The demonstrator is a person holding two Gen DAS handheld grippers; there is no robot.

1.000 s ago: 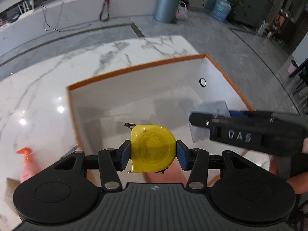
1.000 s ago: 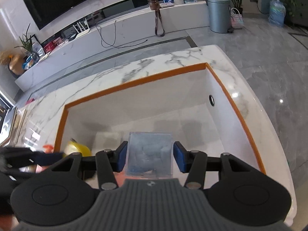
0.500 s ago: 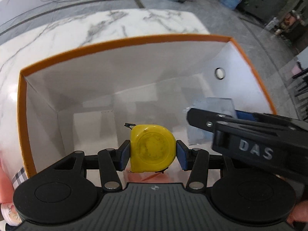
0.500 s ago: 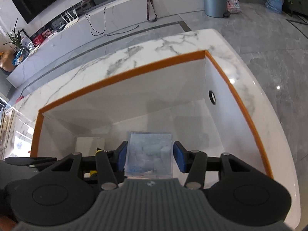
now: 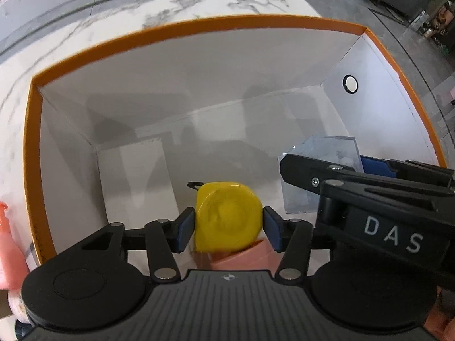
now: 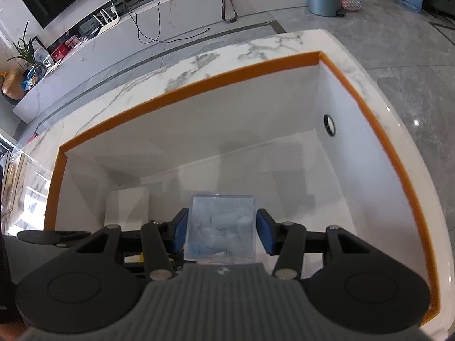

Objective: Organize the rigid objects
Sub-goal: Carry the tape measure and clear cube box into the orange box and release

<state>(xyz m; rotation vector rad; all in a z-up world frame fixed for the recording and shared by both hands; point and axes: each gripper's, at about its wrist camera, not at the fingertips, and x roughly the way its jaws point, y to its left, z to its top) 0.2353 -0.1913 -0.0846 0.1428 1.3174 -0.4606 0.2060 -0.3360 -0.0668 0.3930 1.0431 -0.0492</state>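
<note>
While opening around the blurred yellow tape measure (image 5: 228,217) just over the floor of the orange-rimmed box (image 5: 199,22), left gripper (image 5: 228,228) letting go, right gripper (image 6: 221,231) beside it clamped on the clear plastic case (image 6: 221,227), next to lower.

Left claw (image 5: 229,228) opening, right claw (image 6: 221,234) clamped, both angled steeply downward.

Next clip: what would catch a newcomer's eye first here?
The big white box with an orange rim fills both views. Over it, the left gripper is opening around a yellow tape measure, blurred, and the right gripper holds a clear plastic box.
</note>
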